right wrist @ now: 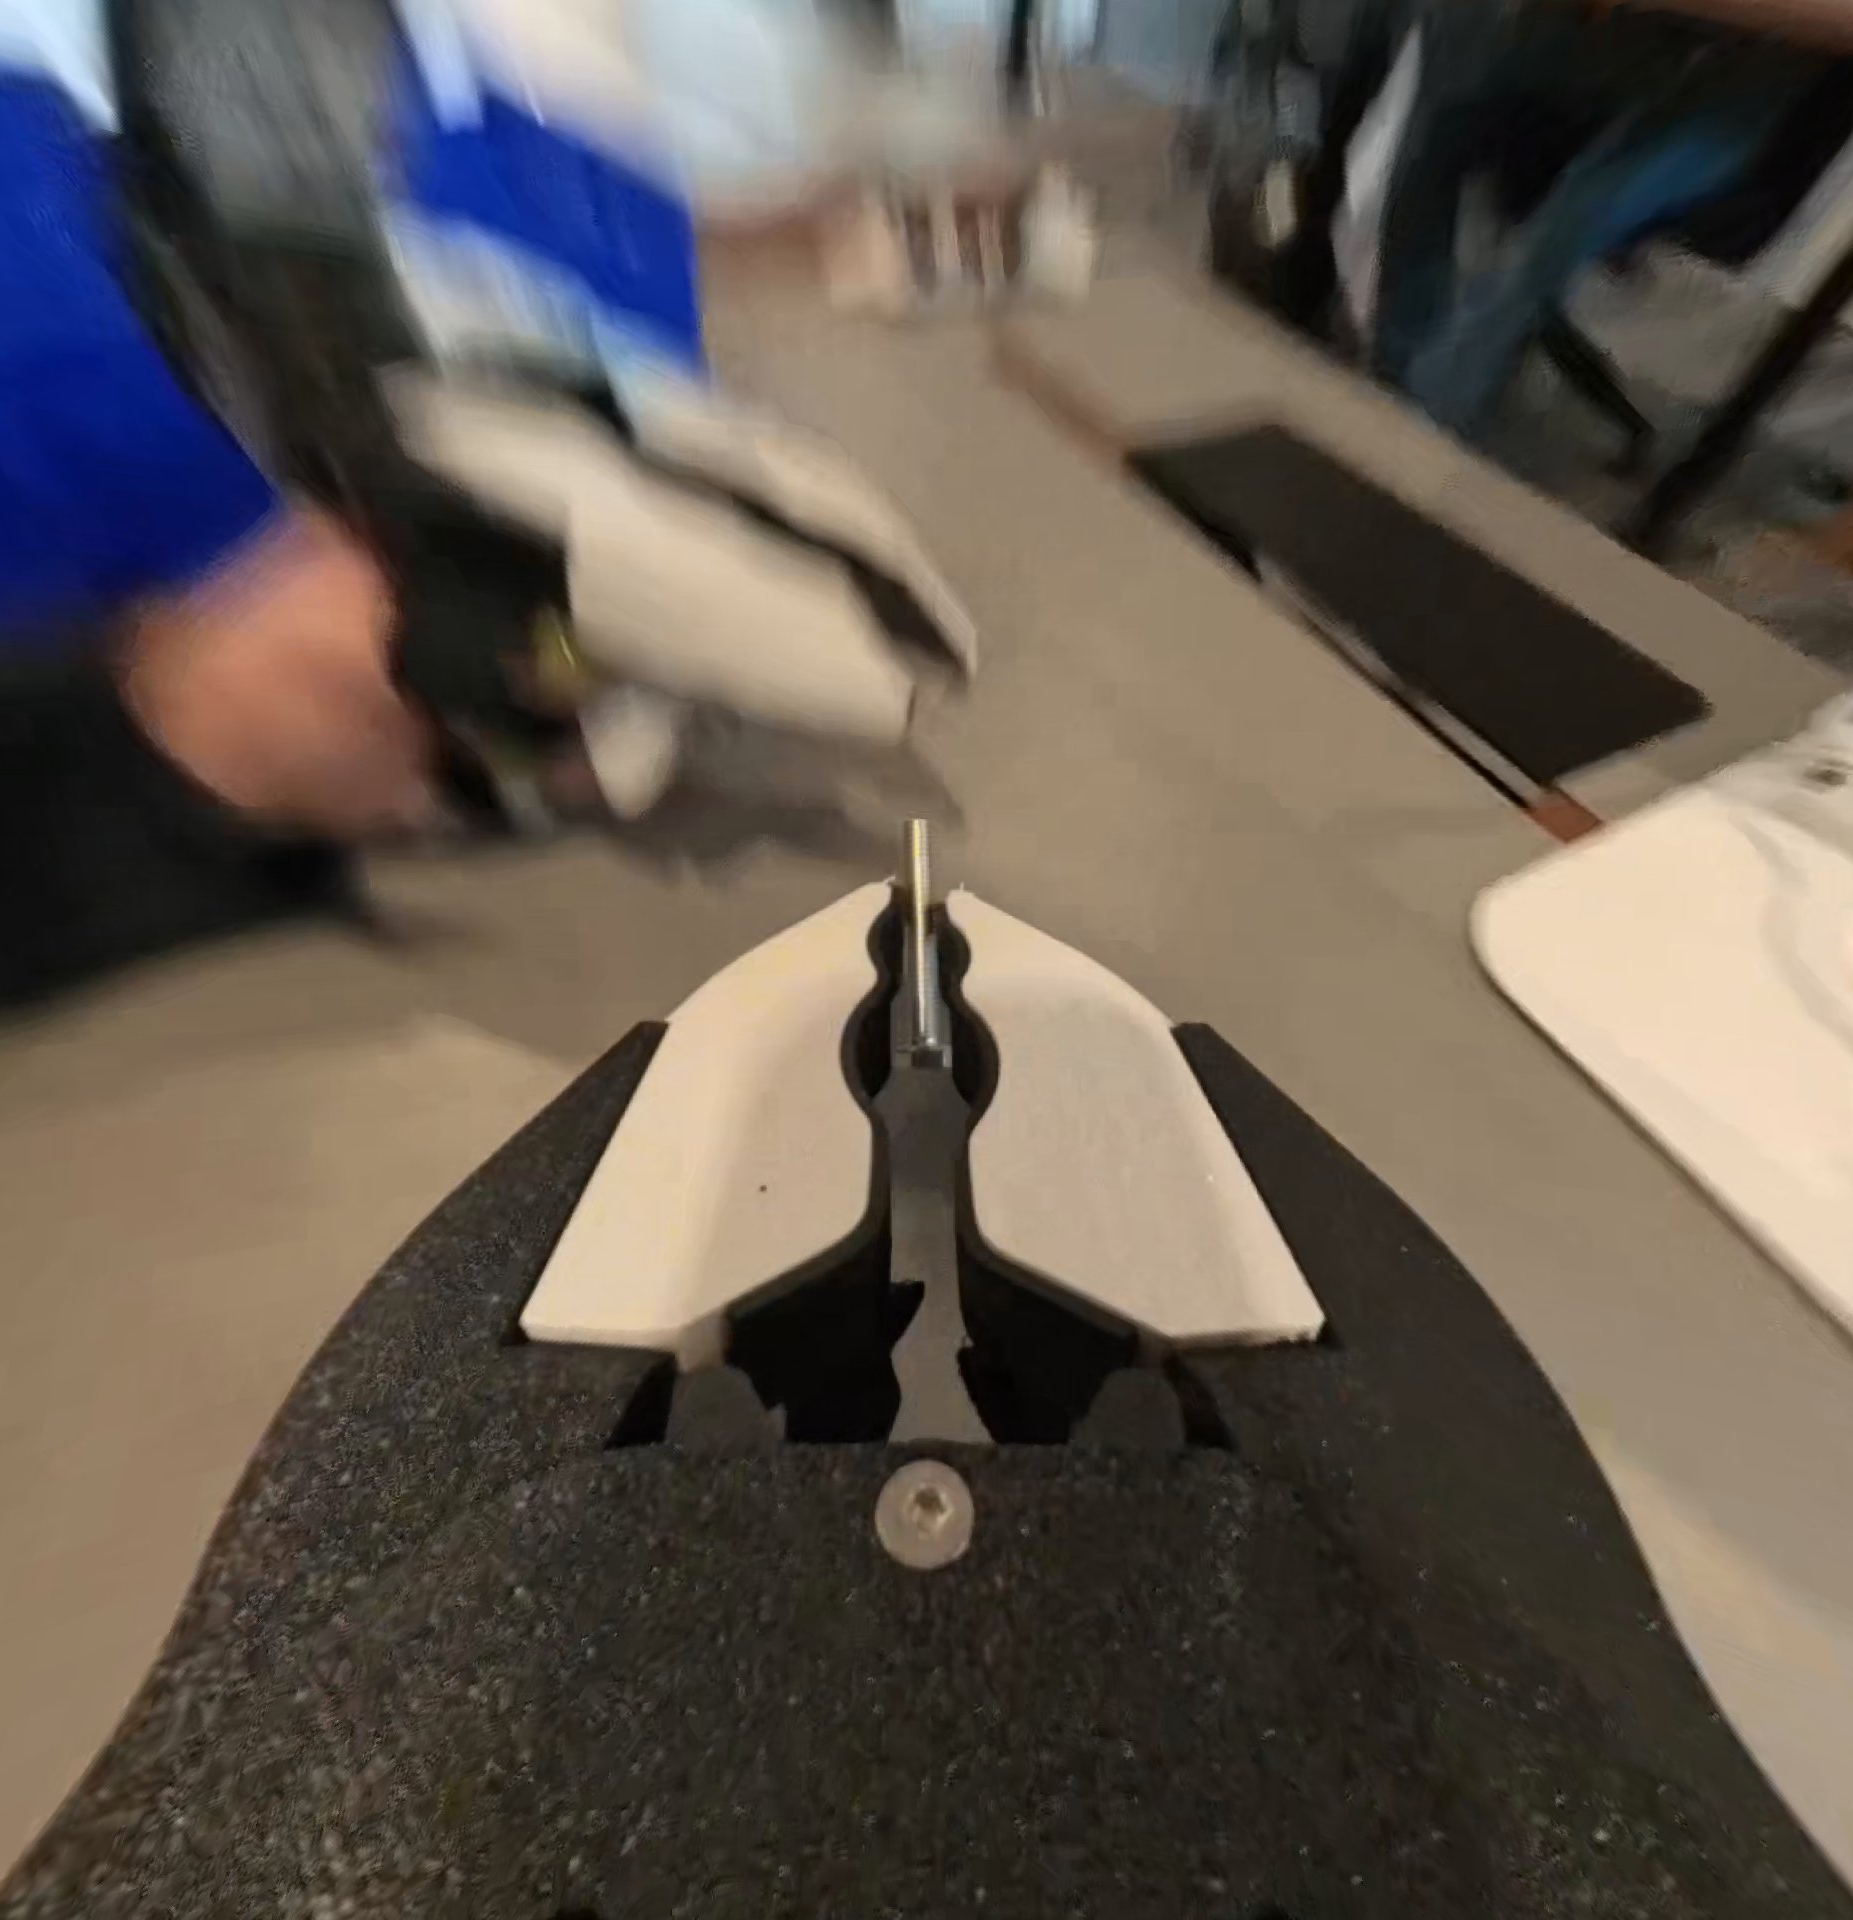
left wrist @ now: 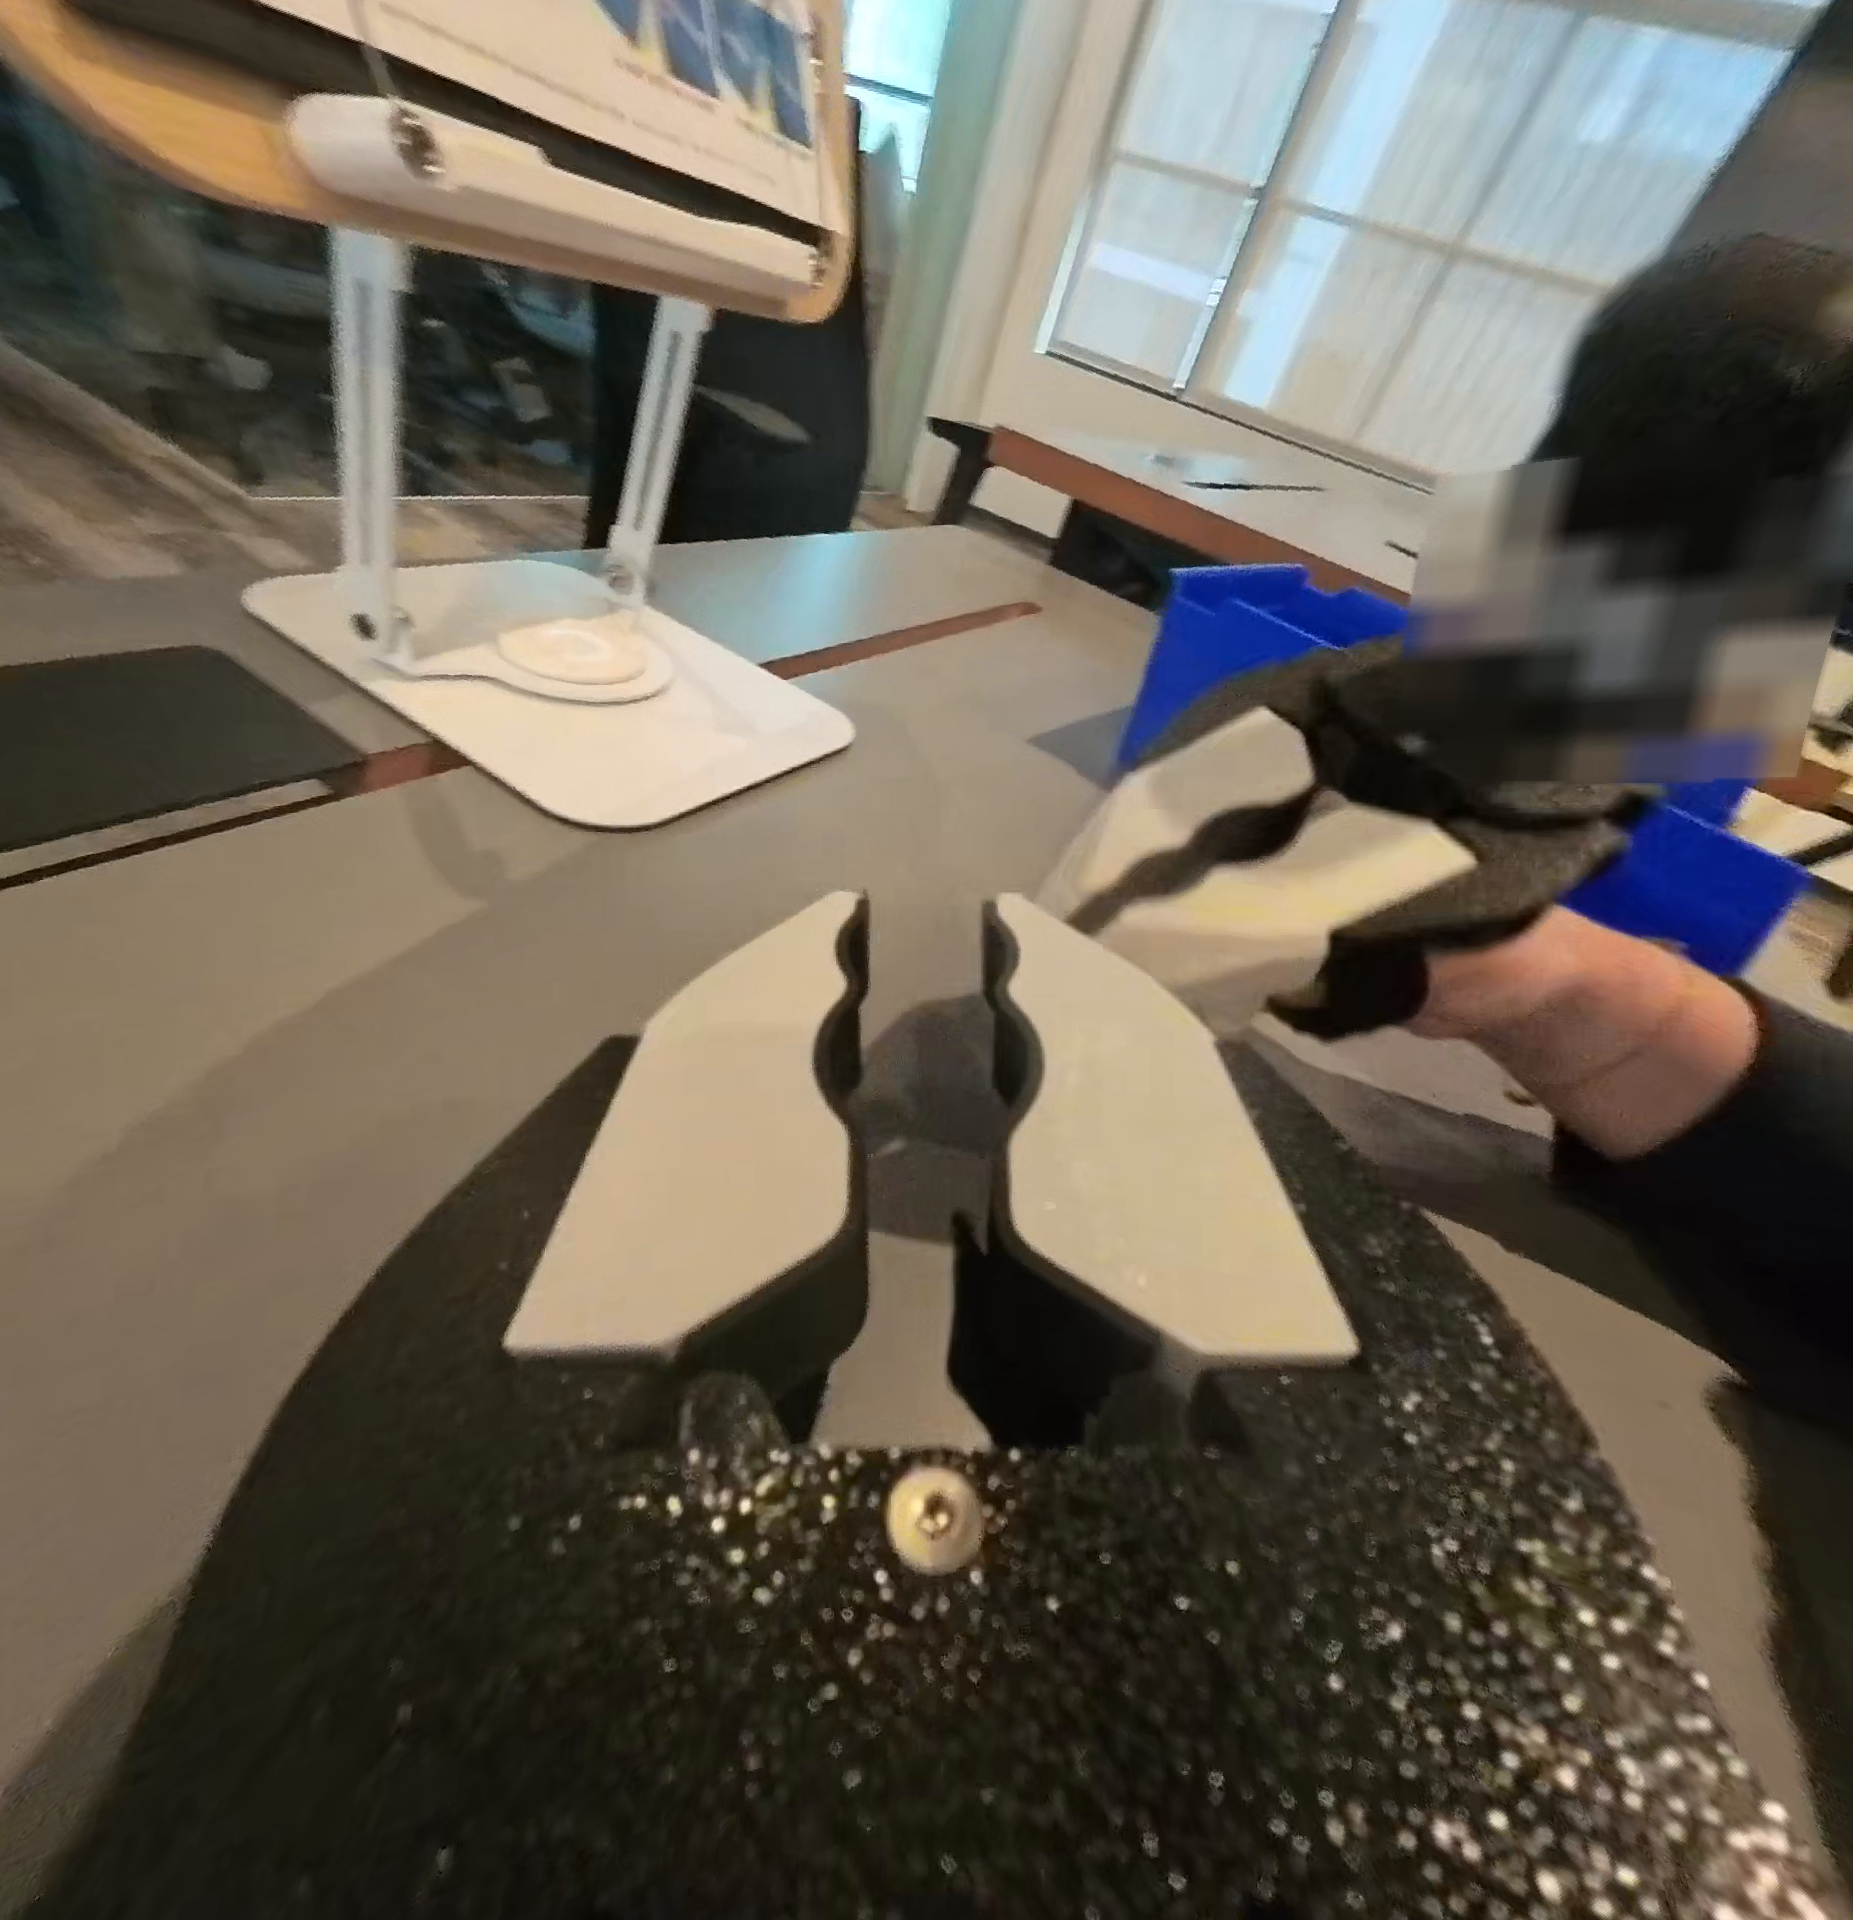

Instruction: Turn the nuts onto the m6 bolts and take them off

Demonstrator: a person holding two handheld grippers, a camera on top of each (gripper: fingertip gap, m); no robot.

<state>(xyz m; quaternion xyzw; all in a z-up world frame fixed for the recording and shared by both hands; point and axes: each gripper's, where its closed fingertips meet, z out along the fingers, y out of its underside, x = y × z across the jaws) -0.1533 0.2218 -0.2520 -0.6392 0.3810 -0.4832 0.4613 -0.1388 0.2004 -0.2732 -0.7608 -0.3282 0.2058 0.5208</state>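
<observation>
Right wrist view: right gripper (right wrist: 924, 902) clamps silver bolt (right wrist: 917, 935), threaded end fwd past tips, above grey table (right wrist: 226, 1195). Left gripper (left wrist: 924, 914) slightly apart, empty. Blue bin (left wrist: 1244, 655): contents can't tell.

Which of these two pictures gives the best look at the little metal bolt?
The right wrist view: the bolt stands sharp, pinched in the right claw, its threaded end poking out. The left wrist view shows that claw side-on, the bolt not visible.
</observation>
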